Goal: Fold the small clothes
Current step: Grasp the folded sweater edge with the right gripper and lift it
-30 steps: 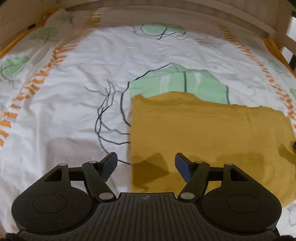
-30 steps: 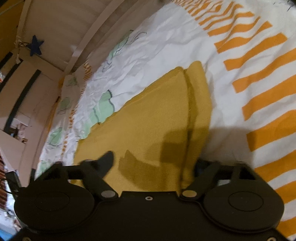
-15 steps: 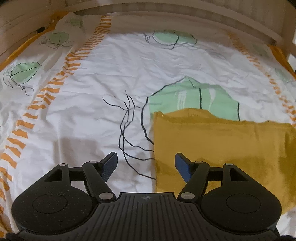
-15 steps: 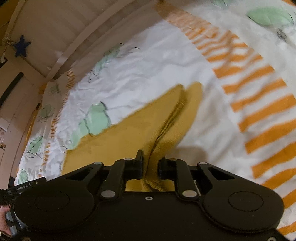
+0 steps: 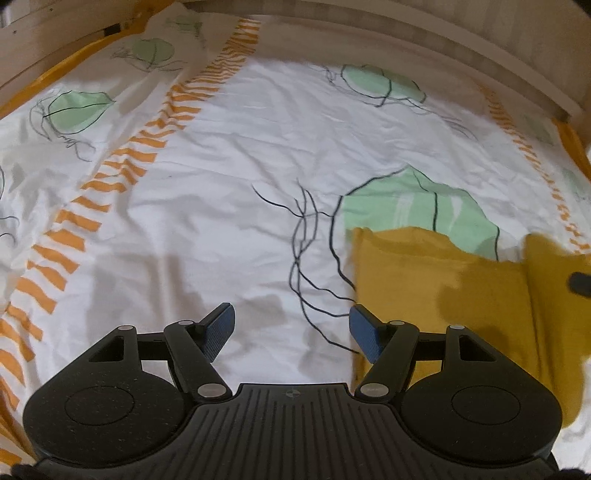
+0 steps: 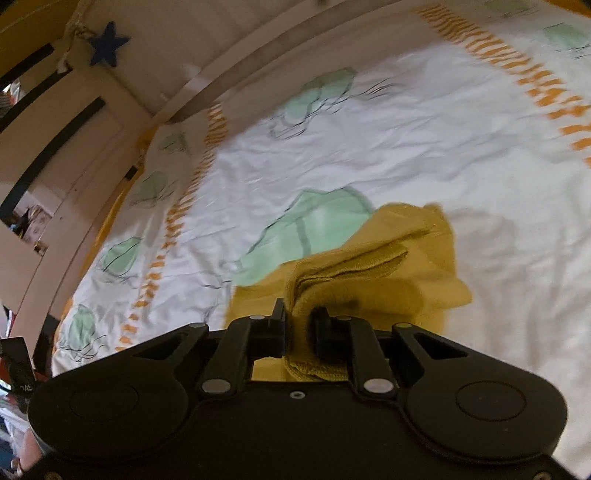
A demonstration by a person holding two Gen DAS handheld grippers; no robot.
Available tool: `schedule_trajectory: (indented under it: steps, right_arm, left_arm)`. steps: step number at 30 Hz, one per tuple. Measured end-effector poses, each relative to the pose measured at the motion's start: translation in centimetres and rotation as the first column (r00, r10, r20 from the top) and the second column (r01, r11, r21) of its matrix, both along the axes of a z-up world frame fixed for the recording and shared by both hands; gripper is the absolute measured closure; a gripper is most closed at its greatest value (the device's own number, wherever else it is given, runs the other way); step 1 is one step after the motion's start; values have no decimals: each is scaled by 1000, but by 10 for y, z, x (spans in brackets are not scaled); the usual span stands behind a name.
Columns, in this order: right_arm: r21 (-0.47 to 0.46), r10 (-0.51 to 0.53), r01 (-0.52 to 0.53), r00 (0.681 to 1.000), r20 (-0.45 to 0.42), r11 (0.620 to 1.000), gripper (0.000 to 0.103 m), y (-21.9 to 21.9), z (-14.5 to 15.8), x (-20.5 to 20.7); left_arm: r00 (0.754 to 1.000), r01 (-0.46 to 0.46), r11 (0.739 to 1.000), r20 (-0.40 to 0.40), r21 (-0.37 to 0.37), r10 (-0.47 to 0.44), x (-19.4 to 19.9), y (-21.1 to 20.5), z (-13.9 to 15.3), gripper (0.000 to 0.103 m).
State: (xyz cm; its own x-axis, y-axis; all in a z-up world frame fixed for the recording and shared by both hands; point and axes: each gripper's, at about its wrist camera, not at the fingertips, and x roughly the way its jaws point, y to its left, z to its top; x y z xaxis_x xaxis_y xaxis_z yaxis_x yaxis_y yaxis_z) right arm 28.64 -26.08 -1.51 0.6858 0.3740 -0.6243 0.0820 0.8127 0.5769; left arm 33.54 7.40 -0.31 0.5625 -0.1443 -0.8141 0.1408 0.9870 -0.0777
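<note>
A mustard-yellow garment [image 5: 443, 280] lies on the white patterned bedsheet [image 5: 240, 177], at the right of the left wrist view. My left gripper [image 5: 291, 328] is open and empty above the sheet, just left of the garment's left edge. My right gripper [image 6: 299, 325] is shut on the garment's right edge [image 6: 369, 273] and lifts it into a raised fold above the flat part. In the left wrist view that raised flap [image 5: 554, 288] stands at the far right, with a dark bit of the right gripper beside it.
A wooden bed rail [image 5: 406, 33] curves around the far side of the sheet. In the right wrist view a wall with a blue star [image 6: 109, 42] and shelves is at the upper left.
My right gripper closed on the garment's right edge and lifted it up and toward the left. My left gripper drew back and left, off the garment, staying open.
</note>
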Motion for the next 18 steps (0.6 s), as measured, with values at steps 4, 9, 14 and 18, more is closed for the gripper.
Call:
schedule_trajectory:
  steps: [4, 9, 14, 18]
  right_arm:
    - [-2, 50, -50, 999, -15, 999, 81, 38, -9, 15]
    - [-26, 95, -96, 995, -36, 995, 81, 77, -24, 25]
    - [-84, 141, -145, 989, -53, 986, 81, 103, -34, 29]
    - [-142, 174, -182, 983, -63, 973, 81, 122, -40, 30]
  left_arm:
    - [1000, -12, 1000, -7, -27, 11, 3, 7, 1, 36]
    - [1000, -15, 999, -15, -43, 14, 4, 11, 1, 36]
    - [1000, -17, 998, -17, -52, 16, 5, 14, 1, 36]
    - [999, -23, 998, -30, -61, 22, 6, 16, -1, 36]
